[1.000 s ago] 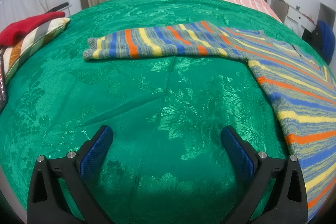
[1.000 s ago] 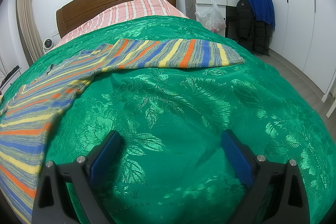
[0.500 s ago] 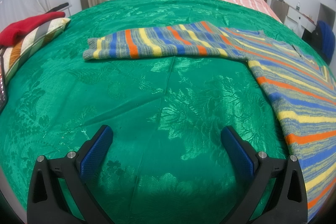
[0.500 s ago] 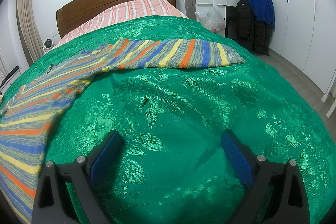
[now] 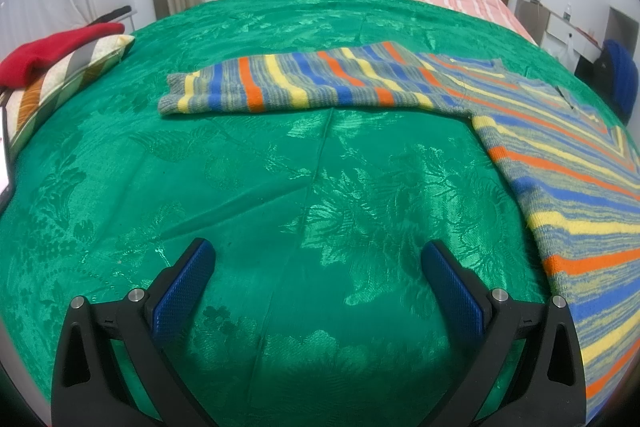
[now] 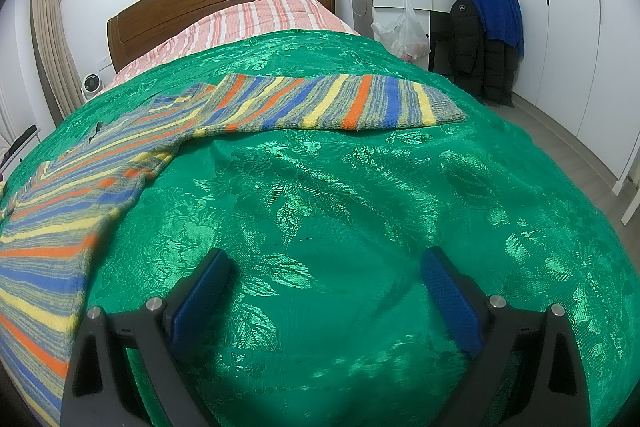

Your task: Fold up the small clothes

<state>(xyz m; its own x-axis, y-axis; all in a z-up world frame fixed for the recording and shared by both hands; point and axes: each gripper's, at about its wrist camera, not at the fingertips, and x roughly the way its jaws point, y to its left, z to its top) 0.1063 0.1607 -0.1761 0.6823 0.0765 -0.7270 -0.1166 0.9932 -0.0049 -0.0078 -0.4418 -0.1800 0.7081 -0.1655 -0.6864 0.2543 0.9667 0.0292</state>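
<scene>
— Why was the sweater (image 5: 560, 155) spread out like that on the bed (image 5: 280, 187)?

— We judged it was laid flat on the green bedspread so the folds could start from a smooth shape. Its body lay between our two claws, and one sleeve (image 5: 296, 83) ran out to our left while the other sleeve (image 6: 340, 103) ran out to our right, both lying flat.

— And the claws?

— Our left claw (image 5: 319, 269) stood wide open over bare bedspread, holding nothing, with the sweater's body off to its right and the left sleeve well ahead. Our right claw (image 6: 325, 273) was just as wide and just as empty, the sweater's body to its left.

— Did either one touch the sweater?

— No, both were apart from it. We could not tell whether the pads rested on the bedspread or hung just above it.
</scene>
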